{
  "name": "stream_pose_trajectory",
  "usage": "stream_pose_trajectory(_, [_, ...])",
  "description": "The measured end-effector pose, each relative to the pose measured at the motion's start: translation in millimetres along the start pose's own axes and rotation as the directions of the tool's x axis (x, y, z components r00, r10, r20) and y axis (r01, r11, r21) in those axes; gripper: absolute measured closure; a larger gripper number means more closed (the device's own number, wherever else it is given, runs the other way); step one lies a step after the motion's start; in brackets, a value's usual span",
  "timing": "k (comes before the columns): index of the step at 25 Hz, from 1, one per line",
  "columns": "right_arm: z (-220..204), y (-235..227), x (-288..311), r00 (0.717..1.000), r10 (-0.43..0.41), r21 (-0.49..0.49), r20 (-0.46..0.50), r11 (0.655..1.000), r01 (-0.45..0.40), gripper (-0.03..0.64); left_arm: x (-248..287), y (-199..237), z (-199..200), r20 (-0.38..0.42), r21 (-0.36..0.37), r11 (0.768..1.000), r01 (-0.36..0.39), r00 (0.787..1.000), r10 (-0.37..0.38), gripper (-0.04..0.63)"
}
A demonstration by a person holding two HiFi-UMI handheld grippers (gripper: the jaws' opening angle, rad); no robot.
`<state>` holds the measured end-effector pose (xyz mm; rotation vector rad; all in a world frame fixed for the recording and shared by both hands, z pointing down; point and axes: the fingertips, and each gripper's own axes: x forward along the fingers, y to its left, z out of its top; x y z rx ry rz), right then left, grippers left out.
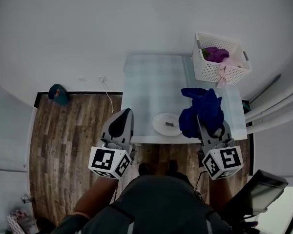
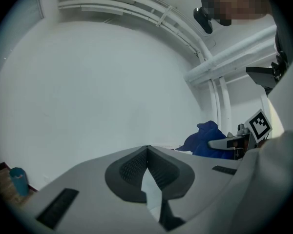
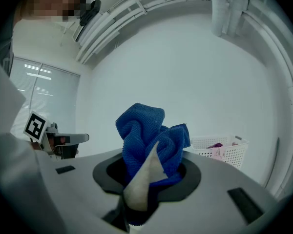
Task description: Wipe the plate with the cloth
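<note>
The right claw (image 3: 145, 177) pinches the bunched blue cloth (image 3: 147, 138), lower centre of its view. The left claw (image 2: 147, 152) is pressed together, empty. The white plate (image 1: 167, 124) sits mid-frame by the lower edge of the bench (image 1: 151, 77), carrying a dark speck, possibly dirt.

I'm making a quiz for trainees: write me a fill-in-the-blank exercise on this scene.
1. The right claw holds a ___ cloth.
2. The left claw is shut on ___.
3. The plate on the table is ___ in colour.
Missing words: blue; nothing; white.
</note>
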<state>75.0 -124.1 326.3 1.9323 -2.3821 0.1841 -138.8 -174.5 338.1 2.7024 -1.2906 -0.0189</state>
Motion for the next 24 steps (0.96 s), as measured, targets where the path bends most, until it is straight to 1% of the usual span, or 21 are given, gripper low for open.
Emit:
stream_pose_trajectory(3, [4.4,-9.4,-5.6,1.000,-0.016,0.006,0.019,1.000,0.016,0.477,6.9,-16.9,3.4,0.005,-0.048,0.998,0.046,0.999,-0.045,0.588])
stream_pose_trajectory(7, [10.0,-14.6,-8.1,1.000,-0.002,0.001,0.030,1.000,0.001,0.477,13.0,-30.7,5.2,-0.001,0.009,0.999,0.047,0.999,-0.047,0.588])
stream_pose_trajectory(12, [10.0,-25.4,-8.2,0.999,-0.001,0.007,0.032,1.000,0.001,0.477,20.9,-33.3,7.4,0.000,0.008,1.000,0.028,1.000,-0.028,0.588])
stream_pose_trajectory(24, [6.9,-37.0,-9.5,0.999,0.010,0.022,0.031,1.000,-0.010,0.477,25.3,-43.3,10.0,0.007,0.018,1.000,0.013,1.000,-0.013,0.588])
